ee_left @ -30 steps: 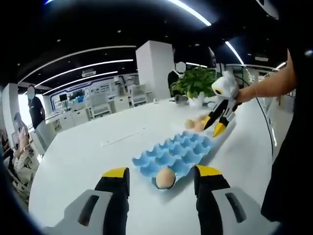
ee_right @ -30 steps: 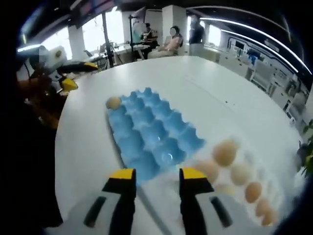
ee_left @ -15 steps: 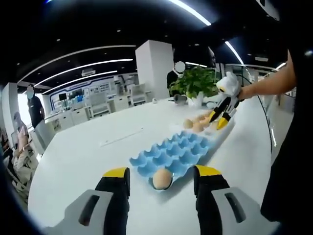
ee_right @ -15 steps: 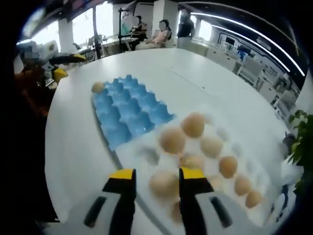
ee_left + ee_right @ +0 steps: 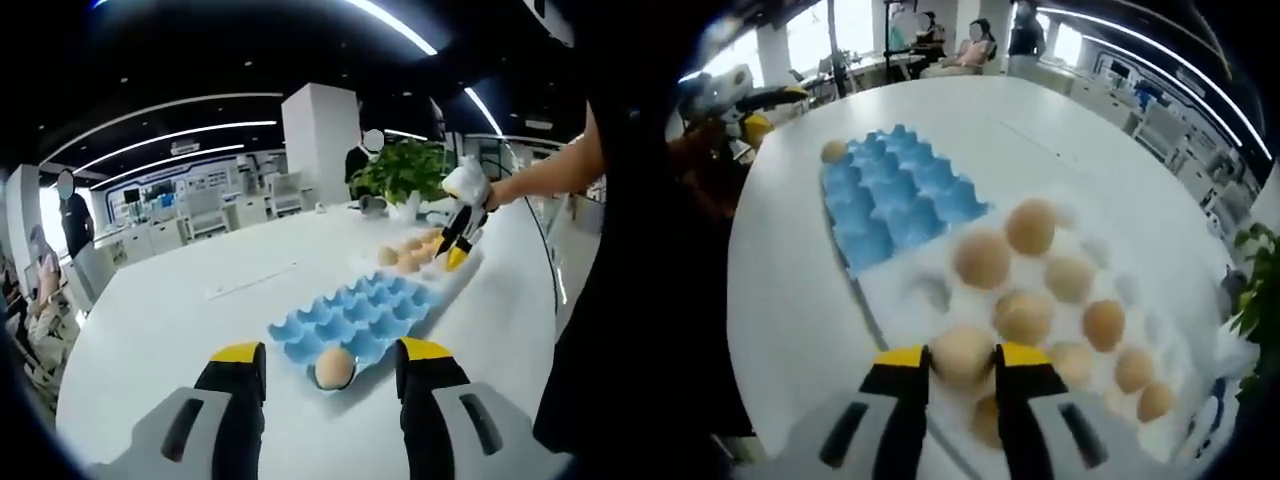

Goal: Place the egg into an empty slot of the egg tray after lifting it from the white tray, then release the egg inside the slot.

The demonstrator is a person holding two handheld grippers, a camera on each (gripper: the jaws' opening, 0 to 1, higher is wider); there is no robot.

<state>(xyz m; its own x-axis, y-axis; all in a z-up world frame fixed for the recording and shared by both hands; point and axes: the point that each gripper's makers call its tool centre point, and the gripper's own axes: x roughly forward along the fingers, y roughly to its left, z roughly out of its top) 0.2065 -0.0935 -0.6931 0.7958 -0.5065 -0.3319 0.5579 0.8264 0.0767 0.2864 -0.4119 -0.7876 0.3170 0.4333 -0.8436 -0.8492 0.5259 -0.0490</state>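
one egg (image 5: pixel 962 352) on the white tray (image 5: pixel 1160 350) sits pinched between the right gripper (image 5: pixel 962 362) jaws for lifting toward the blue egg tray (image 5: pixel 890 200); the left gripper (image 5: pixel 335 358) waits, spread.

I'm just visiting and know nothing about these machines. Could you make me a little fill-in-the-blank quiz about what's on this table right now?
1. The egg tray with the molded cups is coloured ____.
2. That tray currently holds ____ egg.
3. The right gripper has its jaws on either side of an ____ in the white tray.
4. The left gripper has its jaws ____ and grips nothing.

Missing words: blue; one; egg; open
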